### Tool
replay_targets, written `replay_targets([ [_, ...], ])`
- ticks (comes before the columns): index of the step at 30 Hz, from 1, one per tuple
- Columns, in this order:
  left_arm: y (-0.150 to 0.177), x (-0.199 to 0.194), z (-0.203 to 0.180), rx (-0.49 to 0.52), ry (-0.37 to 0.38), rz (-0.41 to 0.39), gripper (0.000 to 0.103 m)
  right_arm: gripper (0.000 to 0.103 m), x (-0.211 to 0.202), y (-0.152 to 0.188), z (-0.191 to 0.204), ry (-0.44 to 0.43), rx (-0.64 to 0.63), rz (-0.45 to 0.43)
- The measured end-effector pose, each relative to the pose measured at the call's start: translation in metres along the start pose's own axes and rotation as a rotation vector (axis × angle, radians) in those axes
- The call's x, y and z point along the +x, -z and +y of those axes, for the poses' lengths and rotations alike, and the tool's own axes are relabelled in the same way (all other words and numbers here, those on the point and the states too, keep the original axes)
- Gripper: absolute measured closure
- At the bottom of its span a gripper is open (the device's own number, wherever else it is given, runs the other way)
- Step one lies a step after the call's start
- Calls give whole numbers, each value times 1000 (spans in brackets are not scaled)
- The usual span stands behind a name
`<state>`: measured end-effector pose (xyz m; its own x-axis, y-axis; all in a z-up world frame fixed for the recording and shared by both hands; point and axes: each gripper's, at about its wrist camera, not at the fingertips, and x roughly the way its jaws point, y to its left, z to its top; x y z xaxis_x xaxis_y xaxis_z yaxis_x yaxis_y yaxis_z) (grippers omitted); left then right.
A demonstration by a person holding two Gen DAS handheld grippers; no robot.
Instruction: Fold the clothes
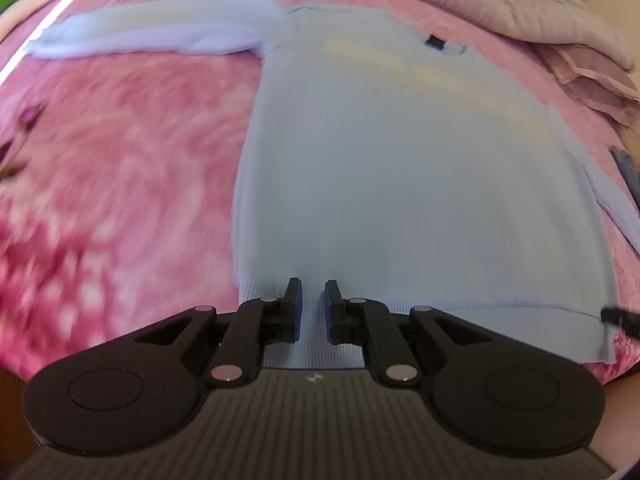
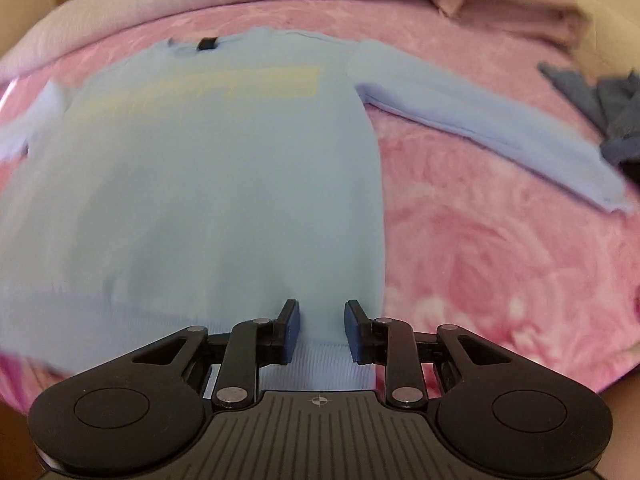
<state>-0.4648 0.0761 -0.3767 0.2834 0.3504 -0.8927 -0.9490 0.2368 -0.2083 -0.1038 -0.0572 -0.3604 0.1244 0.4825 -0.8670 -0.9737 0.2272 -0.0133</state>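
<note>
Left wrist view: sweater lies flat, front up, on the pink blanket. Its long axis runs straight away from the fingers, hem near, collar far. One sleeve stretches out to the left at the far end. The hem rib sits directly under and between the fingers of the left gripper, toward the hem's left corner. Fingers stand a little apart, with a narrow strip of cloth showing in the gap; pads not seen pressing on the fabric, so no grip as far as I can tell. The frame is blurred.

Right wrist view: same sweater, same lie, collar tab at the far end. The other sleeve runs out right and toward the near side, its cuff close to a dark cloth. Right gripper hangs over the hem near its right corner, fingers spread wider than the left's, hem rib visible between them and not pinched.

Judgement: each gripper is over its own hem corner, so neither has the advantage on the hem. For sleeves, the left is nearer the left sleeve and the right nearer the right. Both sleeves lie far up the body, so a sleeve fold calls for a reach forward along the long axis and then outward.

Folded beige bedding beyond the collar.
</note>
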Motion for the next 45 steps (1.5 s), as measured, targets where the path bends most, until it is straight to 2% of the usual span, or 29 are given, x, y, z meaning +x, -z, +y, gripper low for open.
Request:
replay_targets([
  [2,8,-10,-4,-30,-50,71,94,75,-5,9,-3,-10,14,88],
  [4,9,-22,-10,-44,-109,178,94,75,-4,11,-13,-26,102,275],
  [5,9,-36,-17,-39,-120,182,94,75,-6,7,-19,-39,150,332],
  [6,8,-51,-24,-32,-127,175,93,75,-16,5,-27,-62,198,351],
  [7,8,-67,-31,-24,-134,169,87,75,-30,0,-34,-83,232,338],
  [9,-4,-99,-50,7,-140,128,77,67,-59,-17,-43,-83,252,295],
  [10,-12,-114,-60,19,-143,100,74,60,-74,-28,-45,-79,247,271],
  [11,-19,-129,-70,31,-146,71,73,57,-89,-39,-46,-76,240,247],
  [15,-44,-182,-103,57,-159,-35,62,51,-147,-84,-40,-130,217,125],
  [19,-54,-223,-128,74,-176,-101,47,48,-189,-104,-29,-155,165,75],
  [23,-49,-251,-144,95,-185,-125,45,47,-214,-99,-15,-141,76,47],
  [36,-17,-283,-160,131,-210,-106,45,47,-256,-71,-15,-57,72,47],
  [45,-8,-291,-162,146,-228,-100,45,47,-267,-62,-25,-43,83,93],
])
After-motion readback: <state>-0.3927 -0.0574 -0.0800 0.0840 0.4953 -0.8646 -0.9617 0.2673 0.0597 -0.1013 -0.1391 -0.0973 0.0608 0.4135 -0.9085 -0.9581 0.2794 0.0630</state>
